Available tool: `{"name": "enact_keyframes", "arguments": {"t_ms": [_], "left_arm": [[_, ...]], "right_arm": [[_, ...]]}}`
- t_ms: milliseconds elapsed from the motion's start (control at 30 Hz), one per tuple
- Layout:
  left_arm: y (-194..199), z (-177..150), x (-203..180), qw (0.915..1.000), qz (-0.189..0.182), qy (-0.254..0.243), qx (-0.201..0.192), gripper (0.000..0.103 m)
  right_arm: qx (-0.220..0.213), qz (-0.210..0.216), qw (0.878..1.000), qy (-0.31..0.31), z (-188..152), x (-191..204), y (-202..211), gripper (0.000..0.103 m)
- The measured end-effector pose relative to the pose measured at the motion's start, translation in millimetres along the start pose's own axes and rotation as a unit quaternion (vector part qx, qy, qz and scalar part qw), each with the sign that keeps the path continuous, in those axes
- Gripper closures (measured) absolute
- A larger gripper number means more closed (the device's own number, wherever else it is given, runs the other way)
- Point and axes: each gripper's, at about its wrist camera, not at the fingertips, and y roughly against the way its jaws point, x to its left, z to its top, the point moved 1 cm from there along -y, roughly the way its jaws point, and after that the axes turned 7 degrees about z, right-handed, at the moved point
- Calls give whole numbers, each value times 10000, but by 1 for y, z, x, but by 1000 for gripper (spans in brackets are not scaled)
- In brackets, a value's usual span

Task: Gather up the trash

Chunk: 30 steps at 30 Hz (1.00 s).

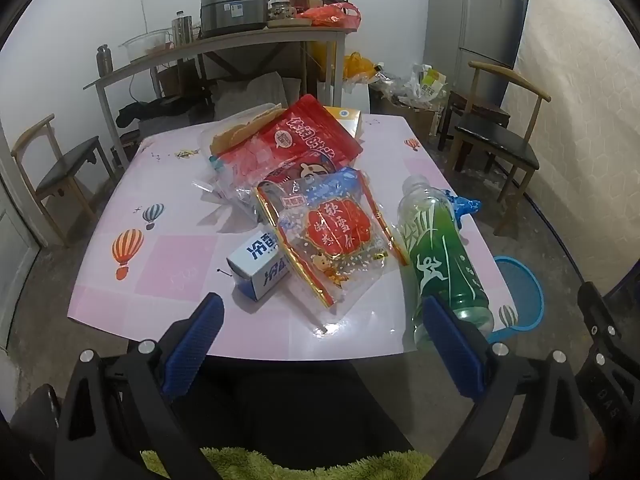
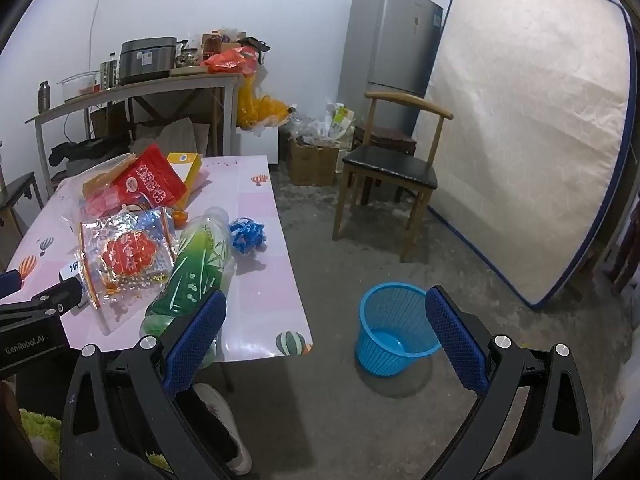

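Observation:
On the pink table (image 1: 160, 272) lies a pile of trash: a red snack bag (image 1: 304, 140), a clear candy wrapper with a red label (image 1: 336, 236), a small white and blue box (image 1: 260, 268), a green plastic bottle (image 1: 444, 256) on its side, and a blue ribbon bow (image 2: 248, 236). A blue mesh waste basket (image 2: 392, 328) stands on the floor right of the table. My left gripper (image 1: 324, 316) is open and empty at the table's near edge, before the wrapper. My right gripper (image 2: 326, 312) is open and empty, off the table's right corner, with the basket between its fingers in view.
A yellow box (image 1: 348, 120) lies behind the red bag. Wooden chairs stand right (image 2: 392, 168) and left (image 1: 68, 168) of the table. A cluttered side table (image 1: 224, 40), fridge (image 2: 392, 40), upright mattress (image 2: 528, 128) and cardboard box (image 2: 312, 156) line the back.

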Motion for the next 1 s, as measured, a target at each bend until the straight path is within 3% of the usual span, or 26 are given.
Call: {"name": "enact_keyframes", "arguments": {"t_ms": [1000], "left_arm": [[-3,0,-2,9999,-120,-26,80,6]], "right_arm": [[-5,16,10000,-14,-1,-30,1,7]]}}
